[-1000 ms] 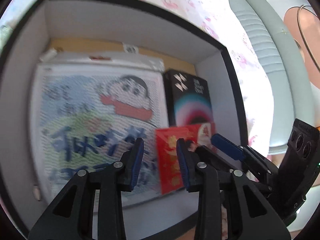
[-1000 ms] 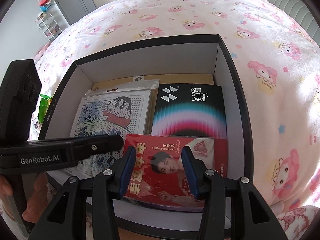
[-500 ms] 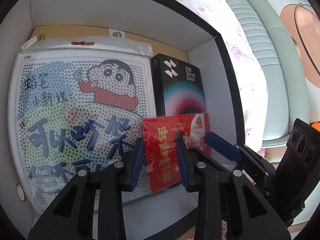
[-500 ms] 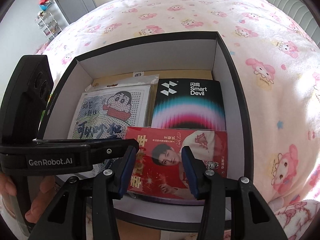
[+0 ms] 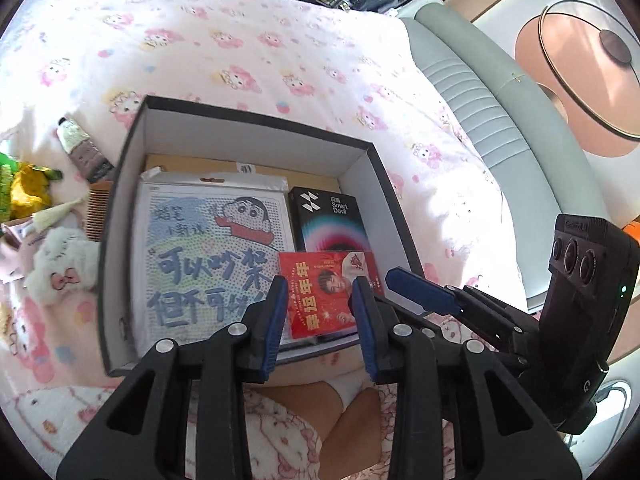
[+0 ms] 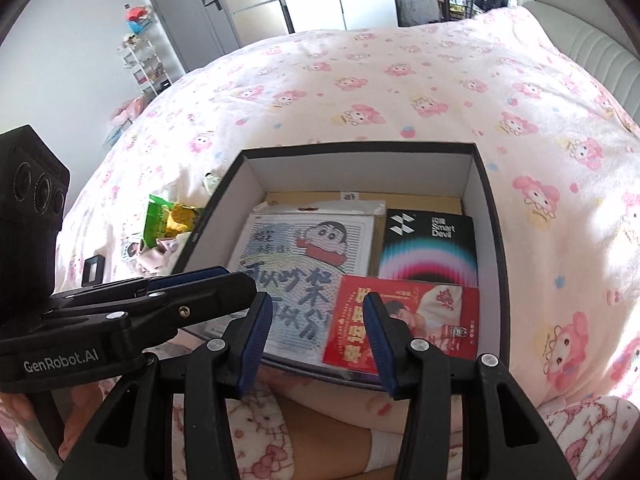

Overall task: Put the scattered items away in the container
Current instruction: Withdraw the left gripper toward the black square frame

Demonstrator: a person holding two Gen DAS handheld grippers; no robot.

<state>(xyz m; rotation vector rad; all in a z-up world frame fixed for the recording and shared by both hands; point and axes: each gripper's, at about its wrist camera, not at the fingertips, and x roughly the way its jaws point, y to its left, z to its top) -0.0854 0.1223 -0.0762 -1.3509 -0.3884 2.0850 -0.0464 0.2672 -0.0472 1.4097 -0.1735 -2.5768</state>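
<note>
Box (image 5: 120,216) on the bed holds three flat items: bead sheet (image 5: 208,256), black pack (image 5: 332,220), red card (image 5: 328,292). Left gripper (image 5: 320,320) and right gripper (image 6: 316,336) hang above, jaws apart, empty. Left outside: comb (image 5: 96,212), plush (image 5: 60,260), snack bags (image 6: 168,216).

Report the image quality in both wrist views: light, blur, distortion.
Left wrist view: strong fisheye bending of the black-rimmed cardboard box; sunlight washes out the pink cartoon-print bedsheet at right; the cartoon bead-art sheet looks slightly smeared. Right wrist view: even daylight, the same barrel distortion, the red photo card soft, and the black "Smart Devil" box lettering legible.
</note>
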